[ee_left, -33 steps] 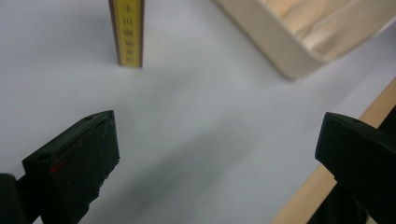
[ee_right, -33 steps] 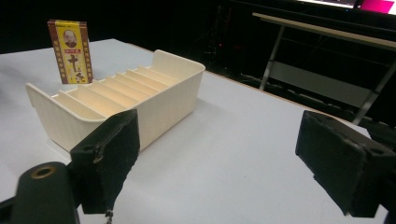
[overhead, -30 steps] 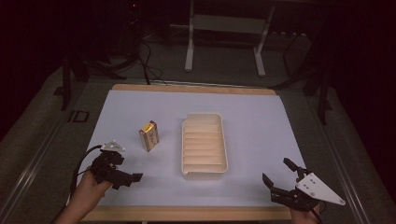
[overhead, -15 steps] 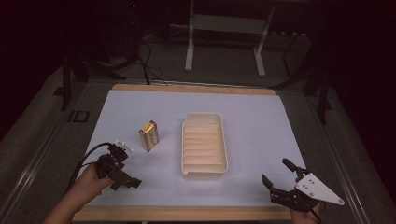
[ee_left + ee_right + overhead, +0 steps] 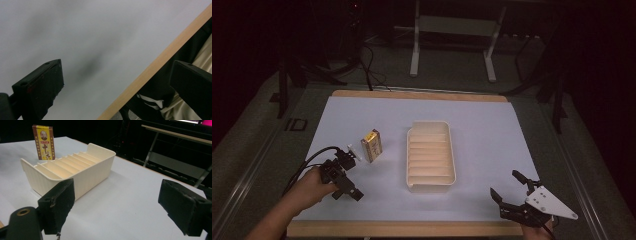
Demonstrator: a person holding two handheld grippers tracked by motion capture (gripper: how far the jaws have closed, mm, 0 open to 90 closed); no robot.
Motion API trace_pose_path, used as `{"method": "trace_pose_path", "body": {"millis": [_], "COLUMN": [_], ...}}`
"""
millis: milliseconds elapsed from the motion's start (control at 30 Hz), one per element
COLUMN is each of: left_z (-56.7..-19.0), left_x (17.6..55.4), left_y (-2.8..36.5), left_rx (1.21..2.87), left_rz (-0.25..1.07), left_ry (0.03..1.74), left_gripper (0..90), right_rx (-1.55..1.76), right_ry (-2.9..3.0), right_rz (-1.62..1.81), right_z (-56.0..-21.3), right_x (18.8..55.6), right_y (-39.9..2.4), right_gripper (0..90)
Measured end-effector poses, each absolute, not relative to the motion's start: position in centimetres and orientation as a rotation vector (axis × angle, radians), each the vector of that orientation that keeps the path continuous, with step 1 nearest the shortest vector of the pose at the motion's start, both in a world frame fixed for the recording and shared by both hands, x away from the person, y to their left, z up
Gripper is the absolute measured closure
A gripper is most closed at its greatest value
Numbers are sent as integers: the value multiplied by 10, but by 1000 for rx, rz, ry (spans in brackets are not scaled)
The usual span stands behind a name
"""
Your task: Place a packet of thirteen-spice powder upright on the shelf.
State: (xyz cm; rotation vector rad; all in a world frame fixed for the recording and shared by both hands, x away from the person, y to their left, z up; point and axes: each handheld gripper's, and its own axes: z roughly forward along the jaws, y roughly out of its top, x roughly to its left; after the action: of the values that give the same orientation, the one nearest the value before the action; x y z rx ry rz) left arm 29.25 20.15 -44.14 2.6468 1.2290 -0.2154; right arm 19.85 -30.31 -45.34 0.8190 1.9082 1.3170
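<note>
A white-topped table with a light wooden rim [image 5: 422, 94] is carrying a cream plastic tray with ribbed dividers [image 5: 430, 156], which is lying lengthwise near the middle, its short ends facing the near and far edges. Just to the tray's left, and apart from it, a small yellow-and-red printed carton [image 5: 371, 145] is standing upright; the right gripper view is showing the same carton [image 5: 44, 142] rising behind the tray's far wall [image 5: 75, 170]. The left black hand-held gripper [image 5: 346, 186] is sitting near the front-left corner, close to the carton but not touching it, with the person's left hand [image 5: 312, 184] wrapped around its body. In the left gripper view its jaws are standing wide apart with nothing between them — one over the white surface, the other beyond the wooden front edge [image 5: 155, 67]. The right black hand-held gripper [image 5: 508, 192] is resting by the front-right corner, well apart from the tray, its jaws likewise spread and empty — the grey three-cornered plate is lying on top of it.
</note>
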Motion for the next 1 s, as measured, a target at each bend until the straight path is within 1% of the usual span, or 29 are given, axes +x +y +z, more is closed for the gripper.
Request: {"method": "trace_pose_path", "body": {"millis": [133,267,333,367,400,500,567,600,700,1000], "left_z": [-433,-425,-423,-419,-416,-406,-406,-396,-386,-366], "left_x": [297,304,306,311,314,320,320,328,334,354], "left_y": [197,193,193,190,189,184,184,180,176,174], "left_rx": [2666,2685,2682,2666,2660,2675,2675,2667,2682,2663], "left_rz": [-211,-275,-293,-331,-340,-330,-330,-312,-286,-228], "left_ry": [1238,1210,1203,1188,1186,1149,1149,1139,1113,1134], "left_gripper": [0,0,0,0,0,0,0,0,0,0], "right_rx": [811,795,788,787,786,783,783,785,786,773], "right_ry": [1915,1926,1930,1932,1934,1935,1936,1936,1937,1940], "right_rz": [1318,1315,1316,1317,1315,1316,1315,1317,1323,1325], "right_z": [-453,-454,-454,-454,-454,-454,-454,-454,-454,-454], "right_x": [198,198,198,198,198,198,198,198,198,198], "right_y": [-303,-301,-301,-300,-300,-300,-300,-300,-301,-300], "right_gripper": [139,139,139,139,138,139,139,138,138,138]}}
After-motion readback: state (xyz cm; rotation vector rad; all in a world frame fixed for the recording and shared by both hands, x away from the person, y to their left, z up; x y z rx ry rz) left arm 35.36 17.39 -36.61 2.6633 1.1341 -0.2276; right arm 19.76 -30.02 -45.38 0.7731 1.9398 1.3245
